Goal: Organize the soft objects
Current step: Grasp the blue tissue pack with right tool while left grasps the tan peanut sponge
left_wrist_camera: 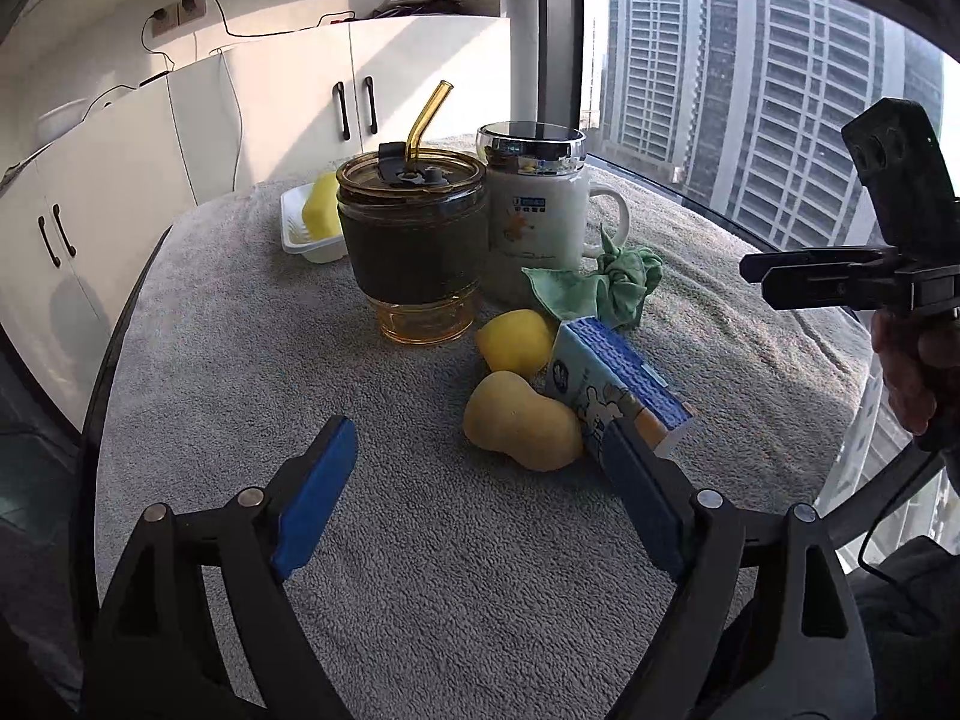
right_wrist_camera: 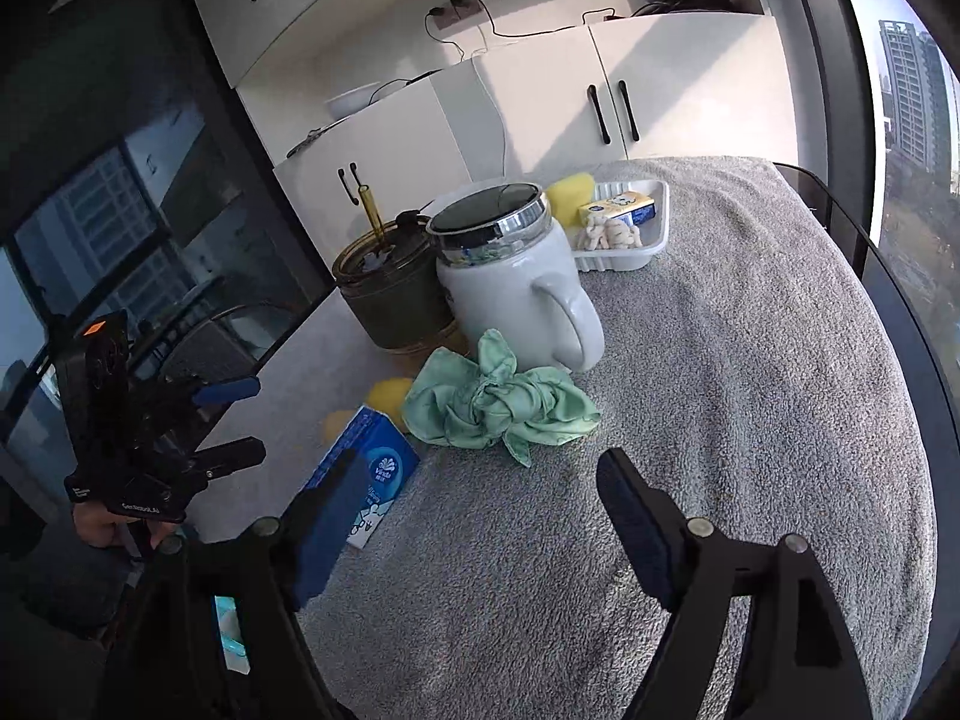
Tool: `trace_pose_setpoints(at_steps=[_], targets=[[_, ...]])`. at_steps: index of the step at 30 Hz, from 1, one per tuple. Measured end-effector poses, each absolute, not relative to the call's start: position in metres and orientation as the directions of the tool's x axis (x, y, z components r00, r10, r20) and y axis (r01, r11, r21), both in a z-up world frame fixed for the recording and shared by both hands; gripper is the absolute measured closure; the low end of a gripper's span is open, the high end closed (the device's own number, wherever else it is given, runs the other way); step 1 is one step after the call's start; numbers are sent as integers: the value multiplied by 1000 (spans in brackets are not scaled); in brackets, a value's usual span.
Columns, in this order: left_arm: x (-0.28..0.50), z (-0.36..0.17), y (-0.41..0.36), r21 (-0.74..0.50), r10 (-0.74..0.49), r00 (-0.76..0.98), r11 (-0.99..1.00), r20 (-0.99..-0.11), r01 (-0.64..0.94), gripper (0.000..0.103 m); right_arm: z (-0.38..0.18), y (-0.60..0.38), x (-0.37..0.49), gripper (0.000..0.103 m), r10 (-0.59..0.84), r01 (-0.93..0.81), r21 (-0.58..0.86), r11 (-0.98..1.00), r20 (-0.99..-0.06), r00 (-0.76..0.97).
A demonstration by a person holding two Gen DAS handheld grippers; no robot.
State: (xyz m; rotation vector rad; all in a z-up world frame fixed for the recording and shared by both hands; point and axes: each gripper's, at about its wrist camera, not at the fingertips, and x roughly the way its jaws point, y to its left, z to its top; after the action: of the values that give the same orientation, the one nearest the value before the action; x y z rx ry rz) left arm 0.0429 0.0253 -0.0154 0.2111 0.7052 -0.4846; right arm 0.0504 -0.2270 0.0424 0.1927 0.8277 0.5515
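A peanut-shaped yellow sponge (left_wrist_camera: 522, 423) lies on the grey towel just ahead of my open, empty left gripper (left_wrist_camera: 480, 462). Behind it sit a rounder yellow sponge (left_wrist_camera: 516, 341), a blue tissue pack (left_wrist_camera: 618, 387) and a knotted green cloth (left_wrist_camera: 606, 288). In the right wrist view the green cloth (right_wrist_camera: 498, 399) lies ahead of my open, empty right gripper (right_wrist_camera: 480, 492), with the tissue pack (right_wrist_camera: 369, 468) to its left. A white tray (right_wrist_camera: 657, 240) at the back holds a yellow sponge (right_wrist_camera: 570, 192), a small tissue pack (right_wrist_camera: 618, 210) and a pale knitted item (right_wrist_camera: 606, 235).
An amber glass cup with straw (left_wrist_camera: 414, 240) and a lidded white mug (left_wrist_camera: 537, 210) stand mid-table, between the loose items and the tray (left_wrist_camera: 300, 234). White cabinets (left_wrist_camera: 150, 168) stand behind. A window runs along the table's edge (right_wrist_camera: 900, 312).
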Motion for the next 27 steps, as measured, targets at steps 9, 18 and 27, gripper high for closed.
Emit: trace_pose_setpoints(at_steps=[9,18,27], targets=[[55,-26,32,17,-391,629,841,-672,541,19,34,-142,17,22,433,-423,201,884,-694,575],[57,-32,40,19,-391,626,838,-674,545,19,-5,-112,46,37,378,-393,179,902,-768,517],[66,-39,14,22,-398,595,819,-698,574,19,-7,-132,50,76,365,-374,175,911,-765,530]])
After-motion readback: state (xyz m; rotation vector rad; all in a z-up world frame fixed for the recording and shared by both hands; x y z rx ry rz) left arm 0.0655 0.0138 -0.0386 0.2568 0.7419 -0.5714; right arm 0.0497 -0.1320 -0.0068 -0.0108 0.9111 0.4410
